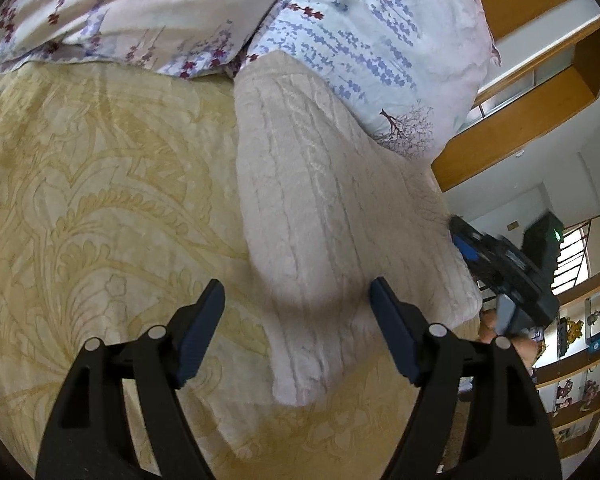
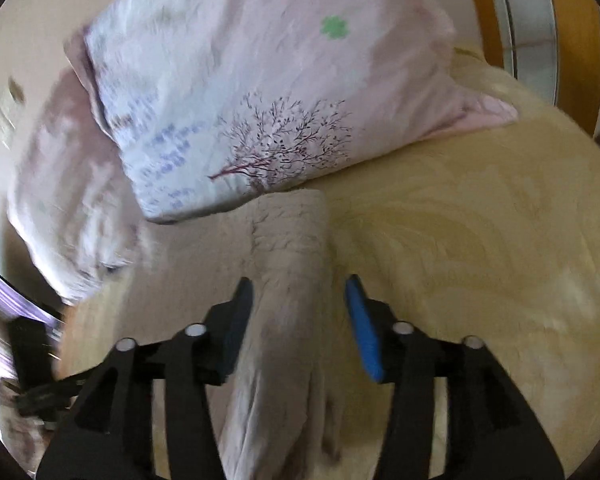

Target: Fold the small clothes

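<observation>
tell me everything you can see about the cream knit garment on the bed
The cream knit garment looks soft and thick, with cable-like ribs running along its length. It lies flat on the yellow patterned bedspread, folded into a long shape with one layer over a wider one. Its far end touches the floral pillow. The left gripper and right gripper each straddle it, jaws open, pads not pressing it.

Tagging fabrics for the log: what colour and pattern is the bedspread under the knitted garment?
Pale yellow bedspread with a tone-on-tone floral scroll pattern; clearest in the left wrist view.
</observation>
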A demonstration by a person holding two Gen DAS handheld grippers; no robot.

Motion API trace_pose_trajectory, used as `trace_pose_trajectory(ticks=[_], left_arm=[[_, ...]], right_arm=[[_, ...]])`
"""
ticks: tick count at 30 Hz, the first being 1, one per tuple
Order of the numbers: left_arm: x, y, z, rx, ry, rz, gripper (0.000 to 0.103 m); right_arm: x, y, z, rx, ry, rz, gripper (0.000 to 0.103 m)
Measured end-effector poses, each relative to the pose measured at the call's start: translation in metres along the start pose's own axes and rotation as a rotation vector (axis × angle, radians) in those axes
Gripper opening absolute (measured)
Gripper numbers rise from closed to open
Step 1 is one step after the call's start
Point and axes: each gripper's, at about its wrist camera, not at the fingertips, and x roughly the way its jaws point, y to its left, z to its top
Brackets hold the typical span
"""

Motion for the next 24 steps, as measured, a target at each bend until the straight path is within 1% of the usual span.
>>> trace_pose_trajectory(ticks=[1,5,6,8,9,10,11,12,13,14,16,18,22,24], left_arm=[[-0.001,0.002,-0.003,-0.012,-0.001,-0.002,0.073],[-0.004,0.008,-0.013,-0.035,0.003,-0.006,0.065],[-0.003,0.009,-0.016,-0.041,0.006,-0.010,0.061],[-0.001,0.011,-0.021,-0.056,0.016,-0.024,0.059],[0.001,0.011,-0.024,-0.062,0.021,-0.031,0.056],[0.001,0.011,-0.026,-0.063,0.022,-0.034,0.053],[0.002,0.010,-0.028,-0.061,0.021,-0.037,0.051],[0.003,0.009,-0.030,-0.062,0.028,-0.047,0.042],[0.005,0.009,-0.032,-0.067,0.037,-0.066,0.029],[0.006,0.008,-0.033,-0.069,0.043,-0.079,0.026],[0.004,0.006,-0.035,-0.051,0.028,-0.070,0.020],[0.001,0.003,-0.038,-0.028,0.020,-0.062,0.018],[0.002,-0.001,-0.043,0.005,0.005,-0.041,0.016],[0.003,-0.003,-0.047,0.016,0.000,-0.029,0.016]], right_arm=[[-0.009,-0.006,-0.005,0.019,0.005,0.039,0.052],[-0.026,-0.013,-0.025,0.032,0.021,0.114,0.052],[-0.028,-0.013,-0.029,0.033,0.024,0.128,0.052],[-0.031,-0.010,-0.039,0.026,0.033,0.143,0.051],[-0.031,-0.008,-0.044,0.020,0.033,0.147,0.049],[-0.030,-0.006,-0.046,0.011,0.033,0.145,0.038],[-0.029,-0.003,-0.048,-0.002,0.035,0.139,0.029],[-0.027,-0.001,-0.051,-0.020,0.037,0.118,0.016],[-0.026,0.000,-0.052,-0.027,0.033,0.107,0.014],[-0.027,0.001,-0.052,-0.036,0.016,0.101,0.013],[-0.038,0.002,-0.054,-0.059,-0.033,0.084,0.011],[-0.042,-0.001,-0.056,-0.075,-0.050,0.047,0.010],[-0.023,-0.012,-0.066,-0.082,0.024,-0.059,0.010],[-0.017,-0.016,-0.069,-0.068,0.031,-0.064,0.010]])
